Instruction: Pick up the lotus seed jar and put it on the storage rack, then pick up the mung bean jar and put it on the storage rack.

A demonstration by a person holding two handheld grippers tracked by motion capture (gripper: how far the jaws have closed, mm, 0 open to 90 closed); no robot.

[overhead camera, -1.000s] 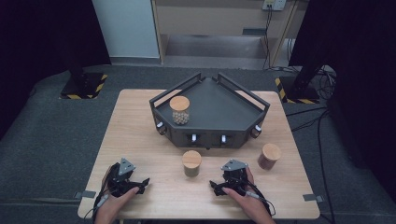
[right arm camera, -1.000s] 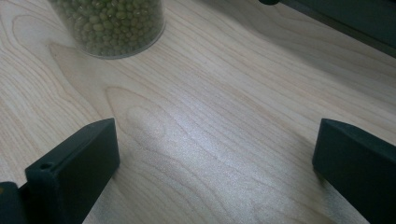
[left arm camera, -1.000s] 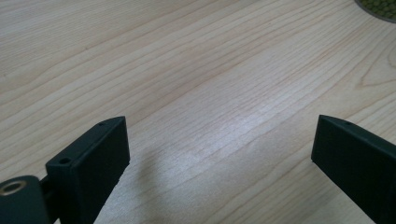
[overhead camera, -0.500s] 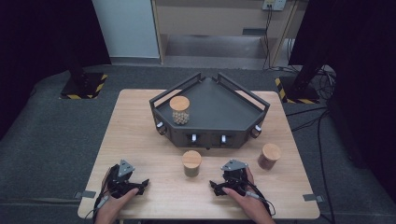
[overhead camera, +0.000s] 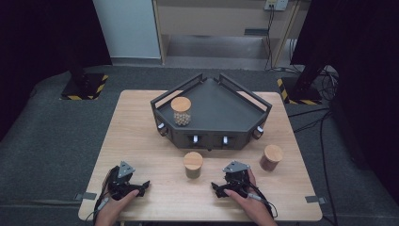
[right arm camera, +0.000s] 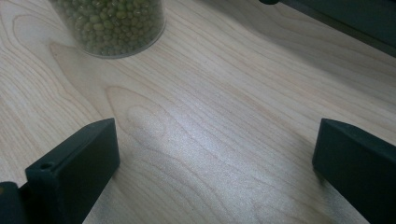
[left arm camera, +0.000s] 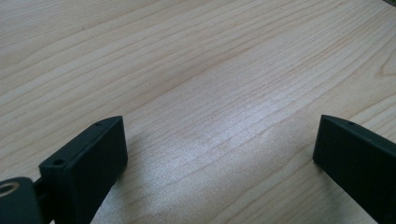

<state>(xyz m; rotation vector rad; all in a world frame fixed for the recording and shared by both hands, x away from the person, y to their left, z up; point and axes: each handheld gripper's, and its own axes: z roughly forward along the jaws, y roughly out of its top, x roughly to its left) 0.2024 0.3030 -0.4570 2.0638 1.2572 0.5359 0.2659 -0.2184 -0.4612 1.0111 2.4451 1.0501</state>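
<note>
Jar of green beans (right arm camera: 109, 25) stood near, ahead-left of the right gripper (right arm camera: 215, 154); we noted both its jaws and the left gripper (left arm camera: 219, 149) spread wide, empty.

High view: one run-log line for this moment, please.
left gripper: open, empty, jaws just opening | right gripper: open, empty | green-bean glass jar with wooden lid: on table, untouched

Three wood-lidded jars (overhead camera: 193, 164), one dark tray (overhead camera: 226, 110), two grippers (overhead camera: 126, 181), apparently one table (overhead camera: 136, 127).
</note>
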